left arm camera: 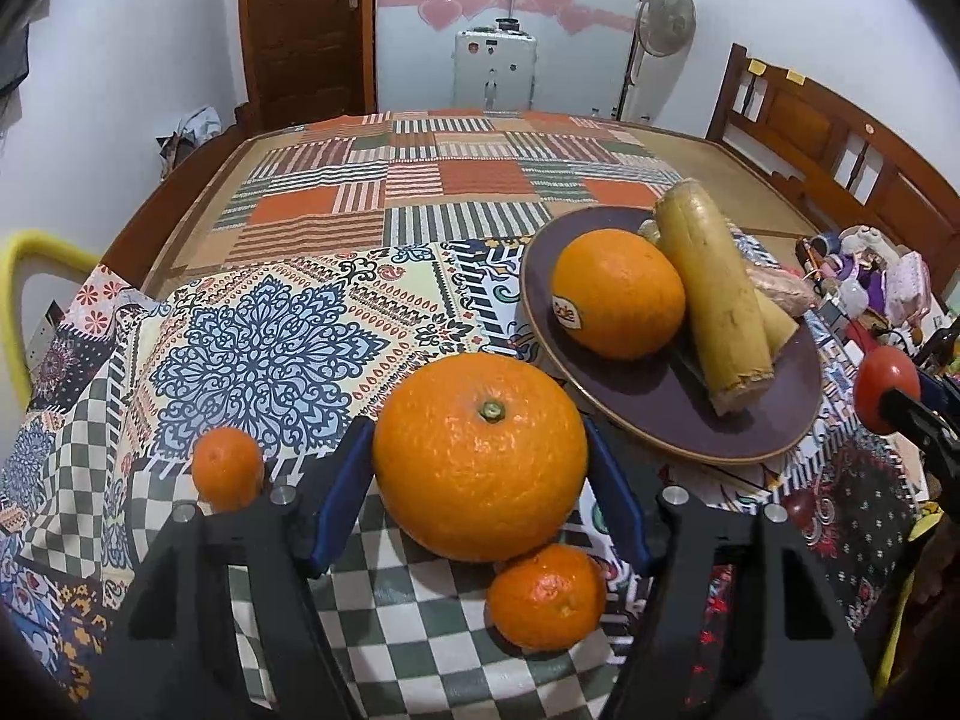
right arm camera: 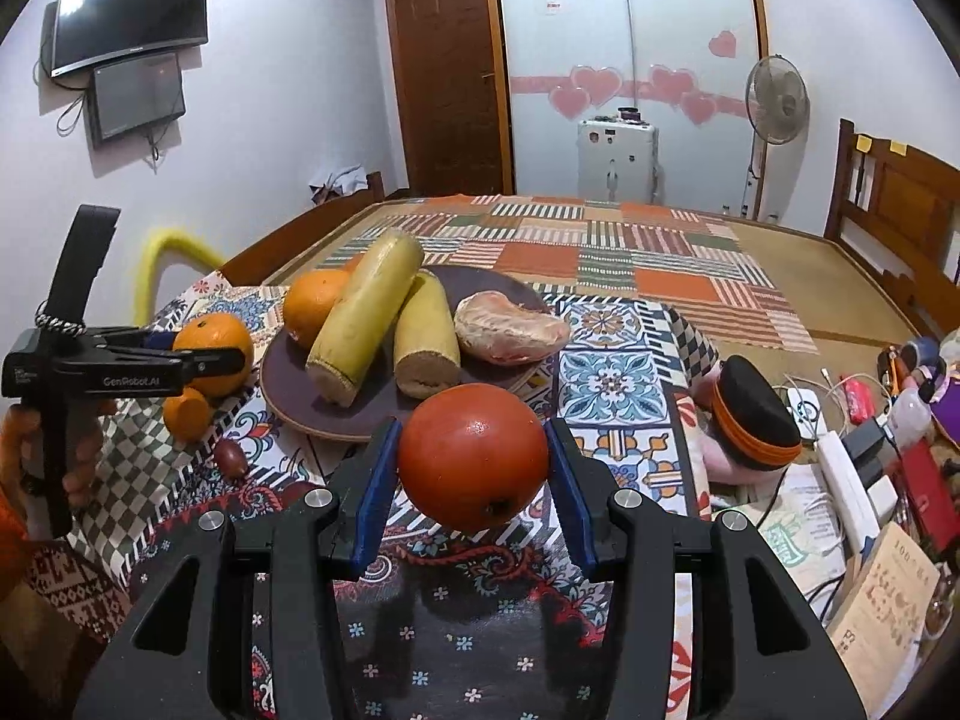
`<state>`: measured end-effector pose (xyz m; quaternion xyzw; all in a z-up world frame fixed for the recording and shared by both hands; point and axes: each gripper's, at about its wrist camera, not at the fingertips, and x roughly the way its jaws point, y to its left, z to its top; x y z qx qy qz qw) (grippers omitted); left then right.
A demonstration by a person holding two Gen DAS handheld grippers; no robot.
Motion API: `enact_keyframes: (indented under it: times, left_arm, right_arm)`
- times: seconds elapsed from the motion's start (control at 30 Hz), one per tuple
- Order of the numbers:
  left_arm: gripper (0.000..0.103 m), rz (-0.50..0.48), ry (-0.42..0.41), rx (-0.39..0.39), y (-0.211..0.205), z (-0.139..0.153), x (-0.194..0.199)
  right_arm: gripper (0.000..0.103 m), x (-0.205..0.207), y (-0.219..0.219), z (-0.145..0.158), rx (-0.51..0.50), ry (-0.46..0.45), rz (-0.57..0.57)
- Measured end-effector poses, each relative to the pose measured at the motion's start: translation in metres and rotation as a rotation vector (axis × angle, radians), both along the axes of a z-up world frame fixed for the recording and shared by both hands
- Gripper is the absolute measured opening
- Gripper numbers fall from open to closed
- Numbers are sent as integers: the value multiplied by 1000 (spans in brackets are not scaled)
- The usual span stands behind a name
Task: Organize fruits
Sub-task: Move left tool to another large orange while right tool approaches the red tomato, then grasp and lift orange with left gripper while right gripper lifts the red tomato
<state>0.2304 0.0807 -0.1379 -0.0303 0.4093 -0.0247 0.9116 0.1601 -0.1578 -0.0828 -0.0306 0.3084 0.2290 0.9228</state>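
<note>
My left gripper (left arm camera: pixel 480 462) is shut on a large orange (left arm camera: pixel 480 456) and holds it above the patterned cloth; it also shows in the right wrist view (right arm camera: pixel 213 354). My right gripper (right arm camera: pixel 474 468) is shut on a red tomato-like fruit (right arm camera: pixel 474 456), just in front of the dark plate (right arm camera: pixel 336 408). The plate (left arm camera: pixel 660 420) holds an orange with a sticker (left arm camera: pixel 618 294), two yellow stalk pieces (left arm camera: pixel 714 294) and a pinkish peeled fruit (right arm camera: pixel 510 327). Two small mandarins (left arm camera: pixel 228 468) (left arm camera: pixel 546 597) lie on the cloth near my left gripper.
A small dark red fruit (right arm camera: pixel 230 457) lies on the cloth left of the plate. Cables, a power strip (right arm camera: pixel 852 480), a book and a black-and-orange case (right arm camera: pixel 753 420) crowd the right side. Wooden bed frame (left arm camera: pixel 840 144) at the right.
</note>
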Motion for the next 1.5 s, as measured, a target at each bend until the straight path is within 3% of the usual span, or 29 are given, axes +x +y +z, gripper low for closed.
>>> enact_keyframes:
  times: [0.43,0.73,1.5]
  left_arm:
    - [69,-81,-73,-22,-28,30,-13]
    - [69,-144,-57,-32,-57,26,-1]
    - [69,-155,-68,-9,-69,20,21]
  right_arm:
    - [45,12,0,12,5,-35,-8]
    - [45,26,4,18,10,-48,0]
    - [45,41,29,10,1,-7,75]
